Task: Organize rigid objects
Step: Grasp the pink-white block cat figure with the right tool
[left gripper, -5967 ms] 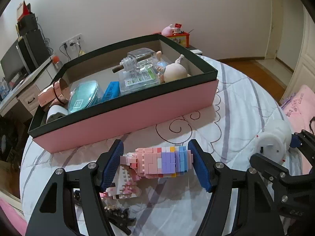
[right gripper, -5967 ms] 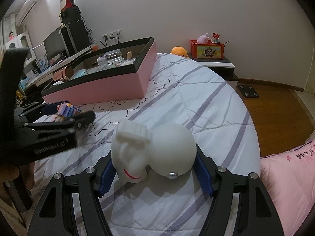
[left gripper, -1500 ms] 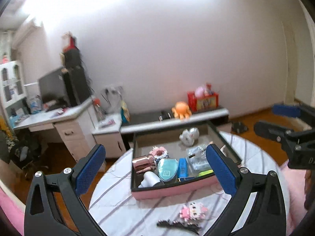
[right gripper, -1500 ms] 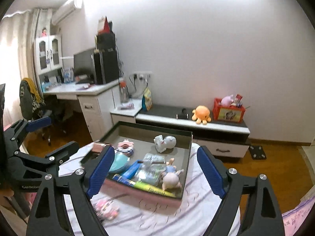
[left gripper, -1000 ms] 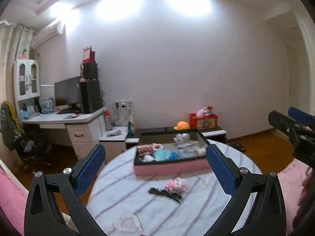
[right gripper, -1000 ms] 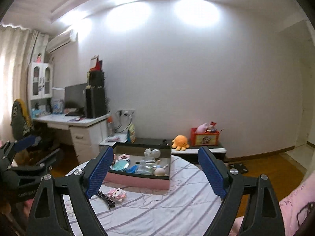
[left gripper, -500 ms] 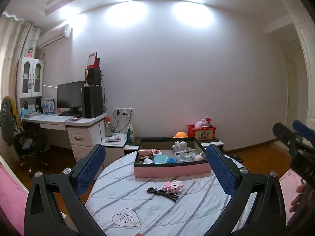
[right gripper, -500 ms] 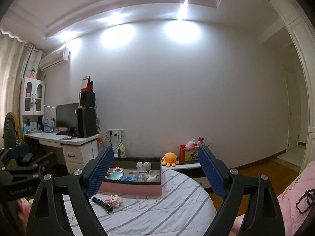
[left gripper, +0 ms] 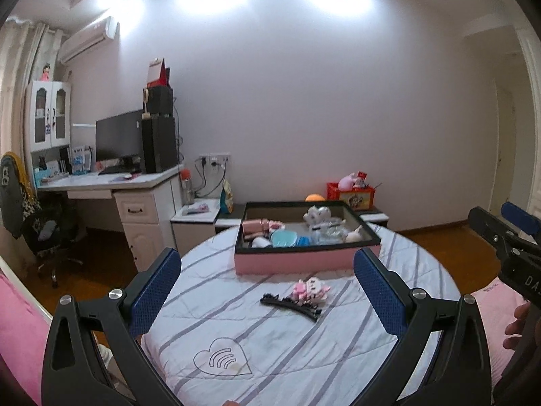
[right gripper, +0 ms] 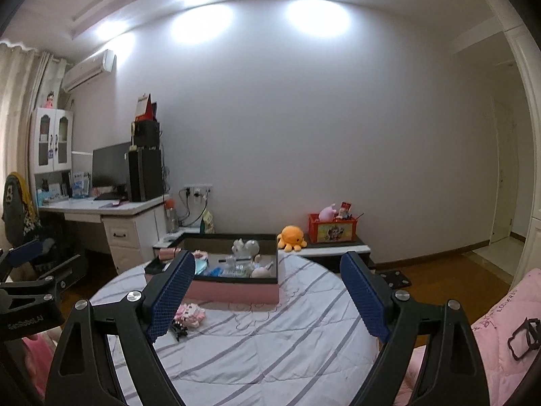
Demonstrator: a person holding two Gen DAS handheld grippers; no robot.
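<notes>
My left gripper [left gripper: 267,292] occupies the bottom of its view with both blue-padded fingers [left gripper: 154,291] spread wide and nothing between them. My right gripper [right gripper: 267,297] sits the same way at the bottom of its own view, fingers apart and empty; it also shows at the right edge of the left view as a black arm with a blue pad. Both point across a round table under a white quilt [left gripper: 277,345] marked with grey stripes and a heart outline low in the left frame. The box [left gripper: 306,260] stands at frame centre on the far part of the quilt: a shallow rectangular tray with pink outer walls, a dark rim and a dark inside. Inside it, as the left view shows, a rose-gold cylinder [left gripper: 255,226] lies at the left end, a round teal case [left gripper: 283,238] next to it, a white figure [left gripper: 316,216] at the back, clear plastic pieces in the middle and a pale doll [left gripper: 355,235] at the right end. In front of the box, lying on the quilt and apart from its wall, is a pink and white brick figure [left gripper: 311,289], built of small blocks. A black hair clip [left gripper: 290,306], long and curved, lies just beside it on the nearer side; I cannot tell whether the two touch. In the right view both are partly hidden behind my left finger pad, at lower left of the frame.
</notes>
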